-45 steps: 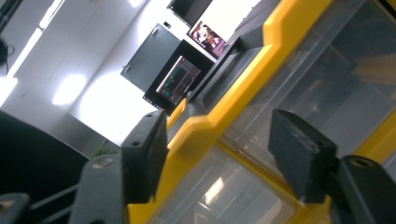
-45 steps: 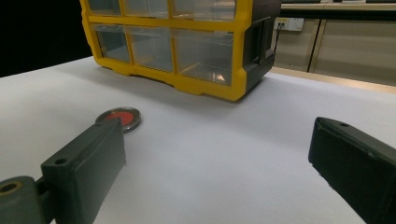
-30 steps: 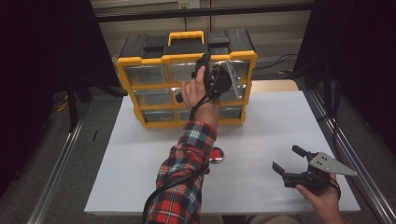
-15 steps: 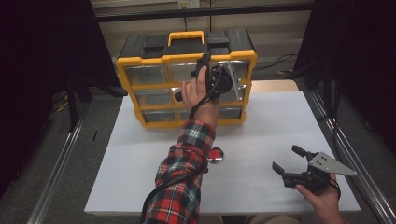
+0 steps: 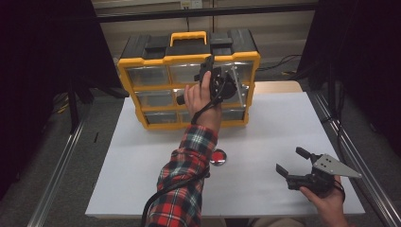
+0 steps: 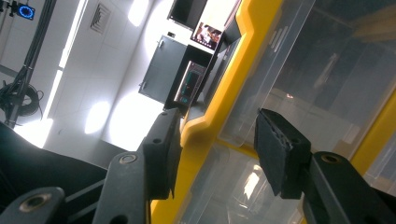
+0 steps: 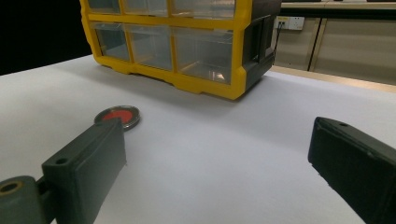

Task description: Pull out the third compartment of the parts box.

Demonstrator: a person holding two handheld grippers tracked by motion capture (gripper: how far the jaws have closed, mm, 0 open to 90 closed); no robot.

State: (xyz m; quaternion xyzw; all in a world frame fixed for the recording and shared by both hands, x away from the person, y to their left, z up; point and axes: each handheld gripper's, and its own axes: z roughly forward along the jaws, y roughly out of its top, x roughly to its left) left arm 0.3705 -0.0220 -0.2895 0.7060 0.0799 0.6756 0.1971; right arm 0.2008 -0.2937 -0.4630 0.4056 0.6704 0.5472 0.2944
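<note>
no legible text, label, brand, number or sign on the yellow drawer organizer [image 5: 142,61], clear drawer fronts unmarked, red-centred disc [image 5: 218,157] without readable marking, grey gripper plate [image 5: 335,166] blank, distant wall screen [image 6: 206,35] too blurred to read

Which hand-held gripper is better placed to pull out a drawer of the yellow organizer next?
Left. The left hand-held gripper is up against the organizer, its jaws astride the front edge of a clear top-row drawer. The right hand-held gripper rests open at the table's near right corner.
</note>
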